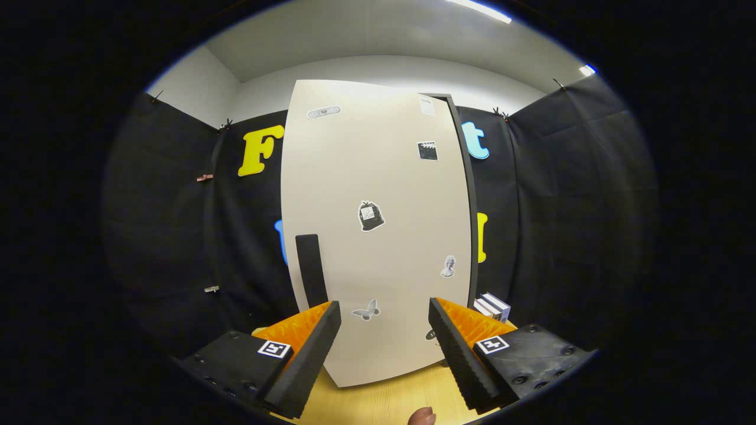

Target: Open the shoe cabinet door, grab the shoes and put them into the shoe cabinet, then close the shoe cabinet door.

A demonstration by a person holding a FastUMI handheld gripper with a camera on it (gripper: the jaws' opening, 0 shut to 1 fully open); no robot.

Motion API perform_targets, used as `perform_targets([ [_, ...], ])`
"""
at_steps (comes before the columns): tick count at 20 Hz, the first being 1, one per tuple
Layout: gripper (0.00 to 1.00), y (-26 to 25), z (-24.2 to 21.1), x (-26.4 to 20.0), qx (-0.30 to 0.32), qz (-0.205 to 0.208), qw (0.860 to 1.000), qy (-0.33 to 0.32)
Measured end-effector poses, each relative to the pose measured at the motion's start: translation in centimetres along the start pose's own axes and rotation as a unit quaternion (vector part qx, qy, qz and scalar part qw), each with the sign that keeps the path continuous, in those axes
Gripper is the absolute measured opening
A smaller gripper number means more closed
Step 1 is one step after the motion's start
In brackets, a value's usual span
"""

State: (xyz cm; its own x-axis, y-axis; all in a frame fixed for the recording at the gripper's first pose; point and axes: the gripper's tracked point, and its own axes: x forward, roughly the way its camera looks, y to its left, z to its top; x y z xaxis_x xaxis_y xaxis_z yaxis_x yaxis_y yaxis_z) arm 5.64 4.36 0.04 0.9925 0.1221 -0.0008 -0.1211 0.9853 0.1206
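Shoe cabinet door (378, 236) stands just ahead of the gripper (384, 321), whose fingers are spread wide with nothing between them, the pale panel showing in the gap. A dark upright handle (311, 268) sits near the door's left edge, just beyond the left finger, and small stickers (370, 215) dot the panel, with a butterfly one (366, 310) low between the fingertips. The cabinet rests on a light wooden bench (384, 401); a small stack of books (491, 307) lies beside its lower right corner, beyond the right finger.

Bright ceiling strip light (478, 10); fisheye-bent edges
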Motion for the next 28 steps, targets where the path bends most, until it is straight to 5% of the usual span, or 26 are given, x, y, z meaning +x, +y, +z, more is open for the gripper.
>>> perform_targets([
  [28,0.98,-1.3,0.2,-0.1,-0.025,-0.015,1.0,0.004],
])
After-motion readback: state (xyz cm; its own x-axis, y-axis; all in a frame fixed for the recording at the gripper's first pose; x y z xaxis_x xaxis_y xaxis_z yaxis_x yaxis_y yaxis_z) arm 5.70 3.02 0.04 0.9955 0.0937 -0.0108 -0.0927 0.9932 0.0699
